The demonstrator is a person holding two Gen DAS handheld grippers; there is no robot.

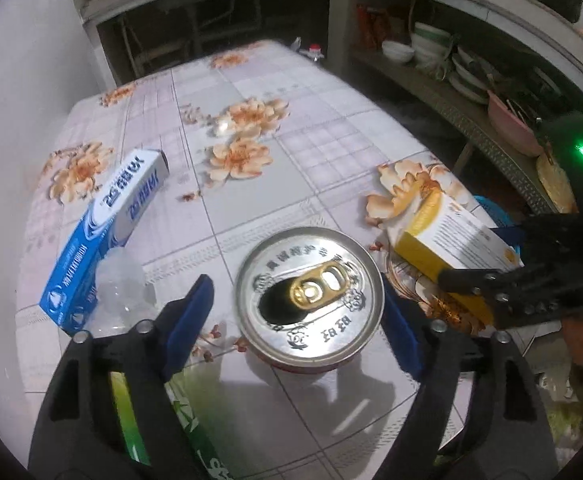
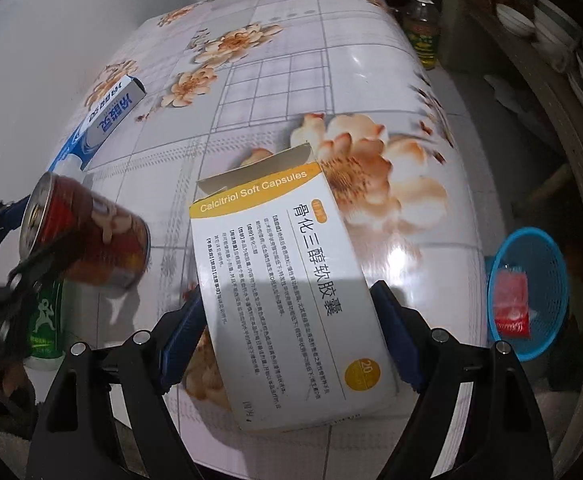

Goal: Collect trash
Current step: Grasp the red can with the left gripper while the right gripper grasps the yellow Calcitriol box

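L gripper (image 1: 295, 312): jaws apart, straddling can (image 1: 309, 292). R gripper (image 2: 291, 344): jaws apart round capsule box (image 2: 291, 280), contact unclear. R view only: blue basket (image 2: 531, 252), red wrapper (image 2: 511, 304) inside.

A table covered with a glossy tablecloth (image 1: 311, 148) printed with orange flowers and grey checks. Beyond its far edge stand oil bottles (image 2: 421, 28). To the right, a shelf (image 1: 487, 120) holds stacked white bowls (image 1: 431, 44) and a pink basin (image 1: 509, 122).
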